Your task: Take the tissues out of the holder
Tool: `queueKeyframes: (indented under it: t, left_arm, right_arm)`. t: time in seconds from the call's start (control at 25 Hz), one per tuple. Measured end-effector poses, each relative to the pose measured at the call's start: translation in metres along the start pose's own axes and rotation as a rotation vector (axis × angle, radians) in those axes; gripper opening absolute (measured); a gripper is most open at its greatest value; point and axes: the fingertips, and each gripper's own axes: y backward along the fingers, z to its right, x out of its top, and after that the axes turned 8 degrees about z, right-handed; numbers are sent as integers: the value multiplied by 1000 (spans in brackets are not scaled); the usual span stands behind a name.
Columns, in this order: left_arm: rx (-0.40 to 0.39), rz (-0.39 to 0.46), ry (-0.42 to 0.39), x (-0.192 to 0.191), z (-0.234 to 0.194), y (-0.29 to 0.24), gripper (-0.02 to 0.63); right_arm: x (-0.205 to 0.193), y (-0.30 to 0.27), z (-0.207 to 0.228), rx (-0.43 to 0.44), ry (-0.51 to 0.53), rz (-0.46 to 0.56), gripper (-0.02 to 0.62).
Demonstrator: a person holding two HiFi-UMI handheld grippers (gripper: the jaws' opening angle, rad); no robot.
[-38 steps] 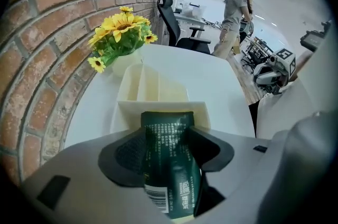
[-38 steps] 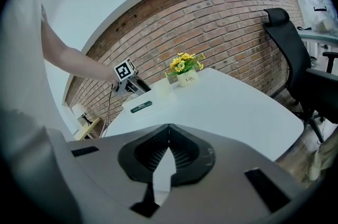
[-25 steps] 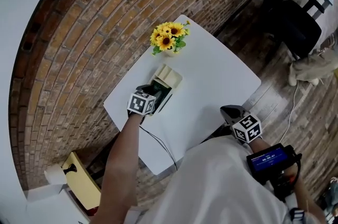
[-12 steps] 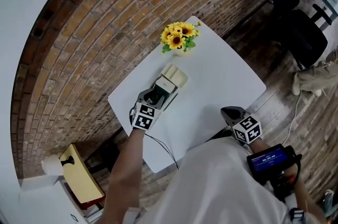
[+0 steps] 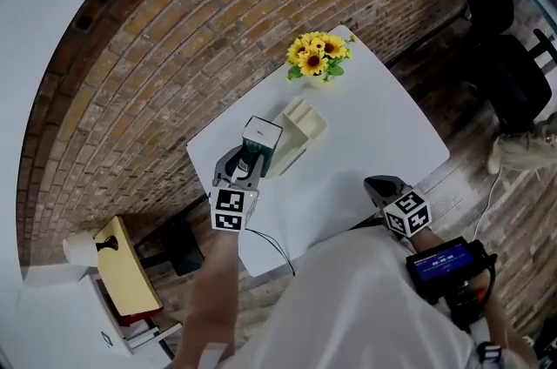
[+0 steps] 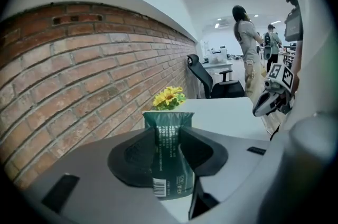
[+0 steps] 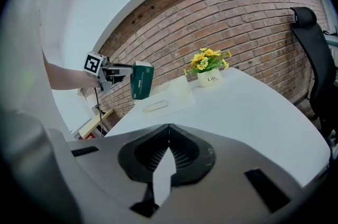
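Left hand-held gripper (image 5: 250,158): jaws clamped on a dark green tissue pack (image 5: 259,139). In the left gripper view the two black pads press the pack's sides, its barcode end toward the camera and its far end flaring above the pads.

Tissue pack: held in the air above the white counter (image 5: 383,128). From the right gripper view it hangs upright, just beside the near-left end of the tissue holder (image 5: 303,130) and clear of it.

Tissue holder: cream-coloured, lying on the counter between the pack and the sunflowers (image 5: 318,54). The right gripper view shows a long slot in its flat face.

Sunflowers: in a small white pot (image 7: 211,78) at the counter's far corner, close to the brick wall (image 5: 174,36).

Right hand-held gripper (image 5: 377,182): at the counter's near edge, well apart from holder and pack. Its own view shows the jaws closed together with nothing between them.

Black office chair (image 5: 513,71) stands on the floor beyond the counter's right side.
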Motion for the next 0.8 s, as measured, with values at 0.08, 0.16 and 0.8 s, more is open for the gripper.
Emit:
queueKeyframes:
  t: [0.08,0.16,0.8]
  left_arm:
    - [41,25,26,7,-8,16,161]
    - [78,37,56,10,-15,31,160]
    - [143,-241,169,-115,-13,125,160]
  right_arm:
    - [2,-5,-4,21,12,-8,6]
    - [4,-12,-8,48,25,-18,6]
    - [2,-57,-57,185,91,-83,6]
